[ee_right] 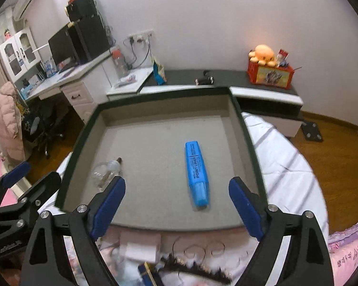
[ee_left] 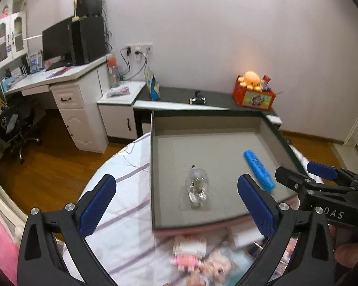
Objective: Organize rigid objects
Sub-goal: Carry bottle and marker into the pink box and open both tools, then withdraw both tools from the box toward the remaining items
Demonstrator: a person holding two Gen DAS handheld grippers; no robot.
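Observation:
A shallow box [ee_left: 202, 147] with a grey floor and dark green rim lies on the bed. Inside it, a small clear glass bottle [ee_left: 196, 186] rests on its side, and a blue highlighter [ee_left: 259, 169] lies to its right. My left gripper [ee_left: 176, 181] hovers open above the box's near edge, with the bottle in line between its blue pads, untouched. In the right wrist view the highlighter [ee_right: 197, 174] lies on the box floor [ee_right: 143, 147] just beyond my open right gripper [ee_right: 177, 182]; the bottle [ee_right: 107, 170] is at the left. Each gripper shows at the edge of the other's view.
Loose items lie in front of the box: dolls and a pink packet [ee_left: 191, 250], a white box [ee_right: 140, 245], thin rings [ee_right: 198, 250], a dark hair clip [ee_right: 195, 269]. The striped sheet [ee_left: 121, 190] surrounds the box. A low cabinet with an orange crate [ee_left: 253, 97] stands behind.

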